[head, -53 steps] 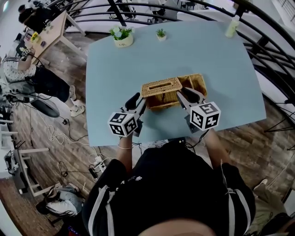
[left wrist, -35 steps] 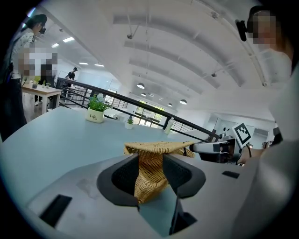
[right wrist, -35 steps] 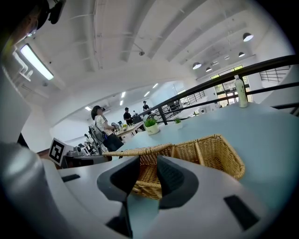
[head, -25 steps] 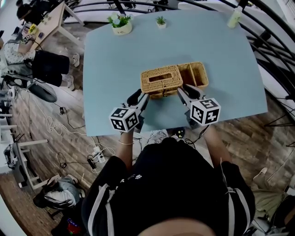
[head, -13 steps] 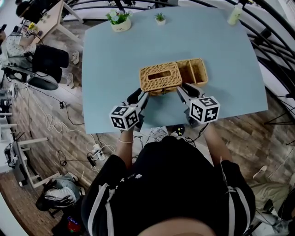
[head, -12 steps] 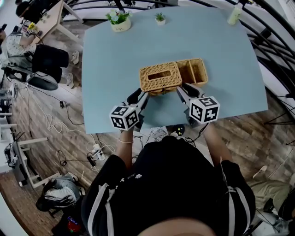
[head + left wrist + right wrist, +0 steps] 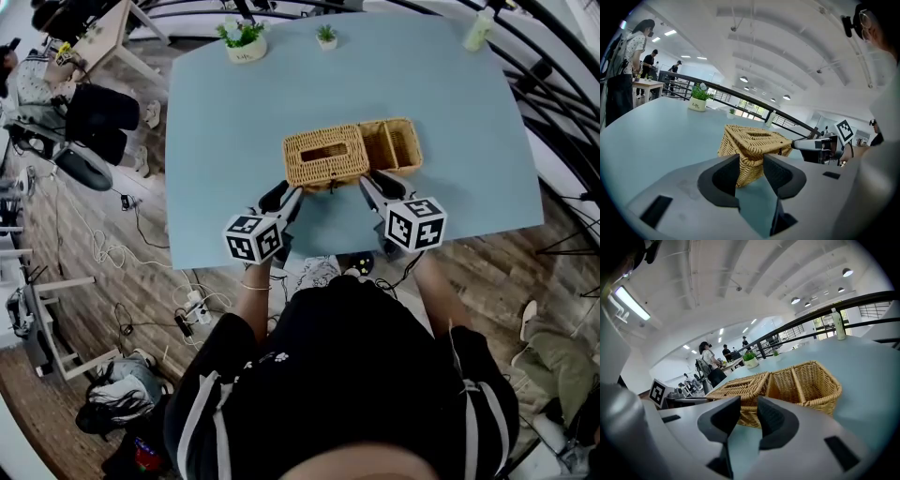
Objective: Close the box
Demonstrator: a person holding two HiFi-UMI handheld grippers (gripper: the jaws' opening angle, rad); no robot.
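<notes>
Left gripper jaws spread; near-left corner of box shows in gap, no visible squeeze. Right gripper jaws also apart, nothing between, box front just ahead.

Count: 2 grippers, 1 wicker box, 1 lid lying on top, 1 slot.

Box mid-tabletop, long axis left-right, right end slightly farther. Slot on same axis, facing up.

1 open two-compartment basket against right end.

Far edge: big potted plant, small potted plant, 1 bottle.
</notes>
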